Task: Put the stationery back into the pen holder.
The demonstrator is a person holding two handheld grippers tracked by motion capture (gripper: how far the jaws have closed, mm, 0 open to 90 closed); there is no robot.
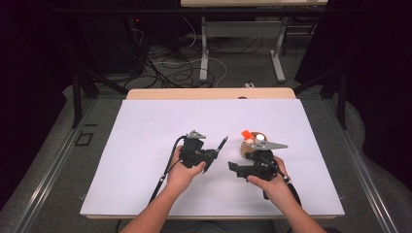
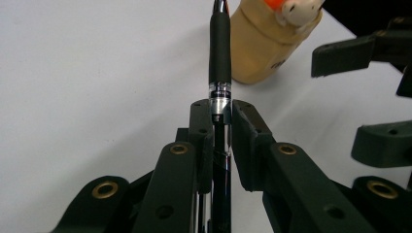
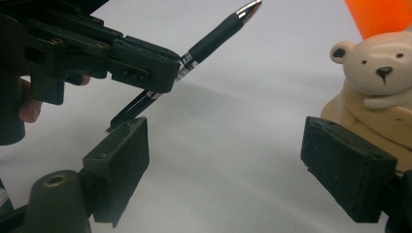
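The left gripper (image 2: 221,116) is clamped on a pen (image 2: 219,53) at mid-barrel, just behind the rubber grip sleeve, holding it above the white table (image 1: 145,126) with its tip pointing toward the bear-shaped holder (image 3: 376,92). The right gripper (image 3: 243,160) is spread wide and holds nothing. The pen looks light, stiff and slim; its glossy lower barrel may slip, so the rubber sleeve is the better hold. The holder appears ceramic, possibly fragile.
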